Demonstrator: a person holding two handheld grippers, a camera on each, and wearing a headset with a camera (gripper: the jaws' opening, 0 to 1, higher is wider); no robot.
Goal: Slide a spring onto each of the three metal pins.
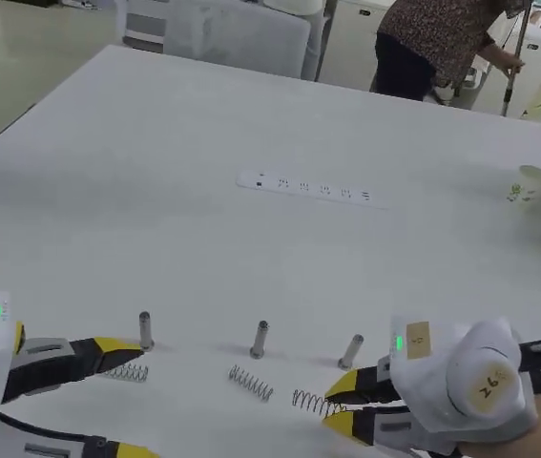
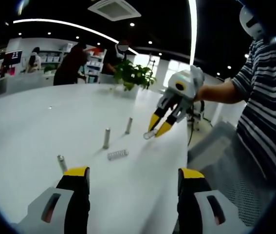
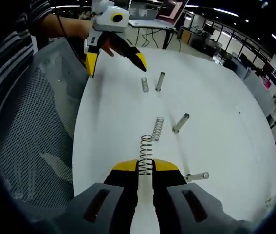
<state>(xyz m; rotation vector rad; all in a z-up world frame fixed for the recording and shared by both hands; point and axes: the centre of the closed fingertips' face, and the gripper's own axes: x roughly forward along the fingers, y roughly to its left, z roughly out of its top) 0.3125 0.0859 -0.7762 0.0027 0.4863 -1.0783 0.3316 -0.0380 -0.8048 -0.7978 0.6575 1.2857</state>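
Bright, even overhead light washed the table [image 1: 251, 124] pale; the pins [image 1: 260, 339] cast short, faint shadows. A ceiling strip [image 2: 193, 29] glared at 1 o'clock in the left gripper view. Fisheye bowed both gripper views' edges.

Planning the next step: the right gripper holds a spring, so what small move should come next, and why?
Probably lift the spring and swing its free end over the nearest pin. The right gripper is shut on it, and that pin stands bare close by.
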